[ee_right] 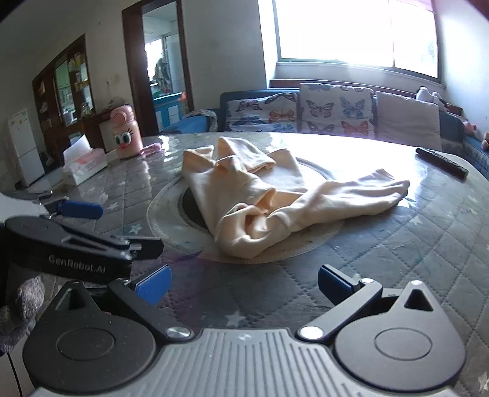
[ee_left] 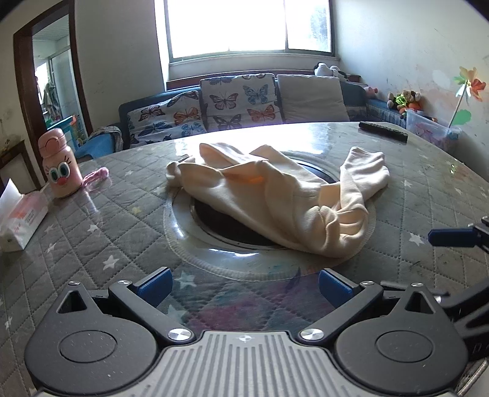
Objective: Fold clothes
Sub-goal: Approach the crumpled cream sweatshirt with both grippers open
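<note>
Right wrist: "GenRobot.AI" on left gripper; both grippers' jaws wide, empty.

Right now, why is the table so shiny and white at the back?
Right wrist view: window light blows out white and glares off the glossy table cover. Left wrist view: the same window is overexposed, with milder glare; fisheye bends the table edge.

Left black two-finger gripper with blue pads: jaws spread wide, nothing between them, held low and level, pointing forward. Right black two-finger gripper with blue pads: jaws likewise wide apart, empty, low and level. Both side by side, close together; each shows at edge of other's view. Grey knitted sleeve behind left gripper.
</note>
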Demonstrator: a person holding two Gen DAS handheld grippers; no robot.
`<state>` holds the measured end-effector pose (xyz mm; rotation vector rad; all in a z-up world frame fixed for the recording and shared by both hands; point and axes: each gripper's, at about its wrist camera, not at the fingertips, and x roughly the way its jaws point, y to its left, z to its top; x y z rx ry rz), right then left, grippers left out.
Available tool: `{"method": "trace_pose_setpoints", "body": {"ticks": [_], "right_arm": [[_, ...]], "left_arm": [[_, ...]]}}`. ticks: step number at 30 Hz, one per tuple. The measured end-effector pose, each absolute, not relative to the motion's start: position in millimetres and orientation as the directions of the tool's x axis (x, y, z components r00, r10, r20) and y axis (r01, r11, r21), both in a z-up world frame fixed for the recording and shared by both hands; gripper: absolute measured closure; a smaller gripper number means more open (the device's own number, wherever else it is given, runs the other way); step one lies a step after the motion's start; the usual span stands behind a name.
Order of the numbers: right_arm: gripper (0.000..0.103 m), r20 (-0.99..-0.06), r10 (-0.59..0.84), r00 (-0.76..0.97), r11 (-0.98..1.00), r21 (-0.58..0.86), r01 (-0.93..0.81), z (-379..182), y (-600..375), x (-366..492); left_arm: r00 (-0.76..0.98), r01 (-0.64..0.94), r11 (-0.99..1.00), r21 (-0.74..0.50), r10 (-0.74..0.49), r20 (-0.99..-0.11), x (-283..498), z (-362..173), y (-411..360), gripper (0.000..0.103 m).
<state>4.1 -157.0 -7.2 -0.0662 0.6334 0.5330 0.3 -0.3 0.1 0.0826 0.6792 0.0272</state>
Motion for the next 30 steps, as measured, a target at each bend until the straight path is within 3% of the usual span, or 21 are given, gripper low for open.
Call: {"method": "trace_pose_setpoints", "body": {"ticks": [30], "right_arm": [[0.0,-0.567,0.454,0.687,0.872,0.126,-0.472,-0.2,-156.4,32.4]], "left_arm": [[0.78,-0.012,0.994,0.113,0.08,-0.621,32.6,4.9,0.4,0.0]]}}
